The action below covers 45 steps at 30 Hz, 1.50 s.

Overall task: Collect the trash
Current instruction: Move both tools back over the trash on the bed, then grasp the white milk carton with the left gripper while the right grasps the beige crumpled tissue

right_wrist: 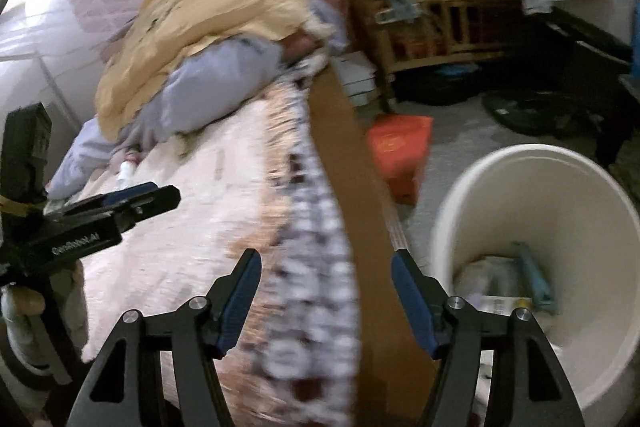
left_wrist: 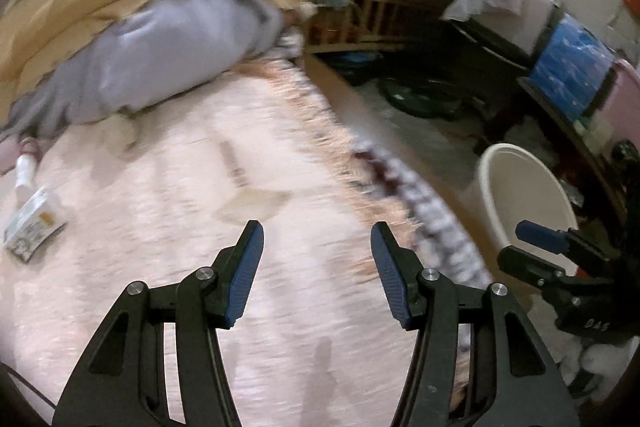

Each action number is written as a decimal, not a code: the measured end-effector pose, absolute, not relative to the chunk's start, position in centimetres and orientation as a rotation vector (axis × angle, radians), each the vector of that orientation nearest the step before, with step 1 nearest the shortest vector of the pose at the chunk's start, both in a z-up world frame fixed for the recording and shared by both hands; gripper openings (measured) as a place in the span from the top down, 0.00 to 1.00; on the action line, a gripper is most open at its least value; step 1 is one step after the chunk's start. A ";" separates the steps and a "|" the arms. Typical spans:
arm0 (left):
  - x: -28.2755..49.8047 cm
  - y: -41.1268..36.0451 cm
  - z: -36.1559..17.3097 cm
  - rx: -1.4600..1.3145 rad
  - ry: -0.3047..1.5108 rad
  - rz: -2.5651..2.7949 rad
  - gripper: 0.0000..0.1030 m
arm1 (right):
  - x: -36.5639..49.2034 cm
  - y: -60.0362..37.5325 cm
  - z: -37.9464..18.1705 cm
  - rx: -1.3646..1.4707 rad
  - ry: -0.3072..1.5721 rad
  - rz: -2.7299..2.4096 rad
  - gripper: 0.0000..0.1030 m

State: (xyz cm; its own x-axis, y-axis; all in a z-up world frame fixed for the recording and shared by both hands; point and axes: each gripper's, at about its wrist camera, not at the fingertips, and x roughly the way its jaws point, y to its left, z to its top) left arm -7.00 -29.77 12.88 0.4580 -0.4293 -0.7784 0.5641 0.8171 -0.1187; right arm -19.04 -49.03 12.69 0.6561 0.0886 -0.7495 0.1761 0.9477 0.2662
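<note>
My left hand-held gripper is released; the carton far left of it lies pointing up-right. My right hand-held gripper, released too, alone shows trash inside the bin.

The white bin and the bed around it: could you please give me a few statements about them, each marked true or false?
1. The white bin stands on the floor beside the bed. True.
2. The bin is empty. False: some trash lies at its bottom.
3. The left gripper holds a carton. False: its jaws are open with nothing between them.
4. A small carton lies on the bed. True.
5. The right gripper has open jaws with nothing between them. True.
</note>
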 end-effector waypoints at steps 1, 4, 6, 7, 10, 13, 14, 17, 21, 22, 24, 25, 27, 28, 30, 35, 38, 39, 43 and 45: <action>-6.6 -28.7 12.7 0.161 0.910 -0.601 0.47 | -18.4 -48.4 12.5 0.335 0.866 -0.032 0.37; -5.4 -25.3 12.0 0.135 0.931 -0.561 0.47 | -16.0 -45.3 11.8 0.321 0.899 0.037 0.36; -4.2 -22.5 11.6 0.109 0.950 -0.532 0.47 | -14.6 -43.5 11.4 0.300 0.918 0.069 0.36; -3.6 -21.3 11.4 0.099 0.956 -0.517 0.47 | -13.6 -42.3 11.1 0.288 0.930 0.090 0.35; -1.7 -16.8 10.8 0.070 0.972 -0.451 0.47 | -11.1 -39.6 10.5 0.256 0.957 0.141 0.33; 0.1 -12.8 10.4 0.030 0.981 -0.379 0.47 | -9.0 -37.6 10.0 0.221 0.977 0.181 0.33; 0.8 -10.9 10.2 0.009 0.981 -0.346 0.47 | -8.1 -36.9 9.7 0.211 0.983 0.193 0.32; 2.7 -6.8 9.9 -0.042 0.975 -0.269 0.47 | -5.2 -35.1 9.0 0.197 1.001 0.229 0.32; 5.4 -2.0 9.6 -0.114 0.966 -0.171 0.47 | -0.7 -32.7 8.3 0.187 1.012 0.262 0.31; 6.0 -0.8 9.5 -0.136 0.965 -0.149 0.47 | 0.4 -32.4 8.3 0.189 1.008 0.266 0.31; 7.2 1.2 9.2 -0.179 0.963 -0.108 0.47 | 3.2 -31.4 8.4 0.200 0.990 0.275 0.31; 7.7 2.2 9.0 -0.198 0.961 -0.089 0.47 | 4.3 -31.1 8.4 0.203 0.985 0.280 0.31; 8.9 3.8 8.6 -0.227 0.969 -0.063 0.47 | 7.2 -30.0 8.4 0.199 0.974 0.290 0.31; 9.5 4.4 8.4 -0.239 0.974 -0.056 0.47 | 8.8 -29.3 8.2 0.191 0.971 0.293 0.31; 10.4 5.3 8.1 -0.257 0.979 -0.056 0.47 | 11.5 -28.2 7.9 0.171 0.968 0.293 0.31; 12.4 6.5 6.5 -0.306 1.021 -0.104 0.47 | 16.3 -26.0 6.5 0.121 0.956 0.291 0.31; 12.7 7.0 5.9 -0.368 1.028 -0.149 0.47 | 18.1 -25.0 5.3 0.086 0.947 0.281 0.50; 12.6 7.0 5.7 -0.389 1.044 -0.174 0.47 | 18.5 -24.8 4.9 0.084 0.953 0.284 0.69; 10.8 5.0 5.0 -0.386 1.096 -0.294 0.47 | 17.2 -24.7 5.1 0.084 0.941 0.323 0.76; 9.2 3.4 4.9 -0.371 1.111 -0.360 0.46 | 15.3 -24.9 5.6 0.060 0.946 0.345 0.76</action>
State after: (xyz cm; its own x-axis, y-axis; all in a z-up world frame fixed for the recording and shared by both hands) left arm 9.16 3.37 4.86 0.3989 -0.4582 -0.7943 0.0951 0.8822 -0.4612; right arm 15.31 -24.88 5.55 0.5350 0.3153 -0.7838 -0.2633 0.9438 0.1999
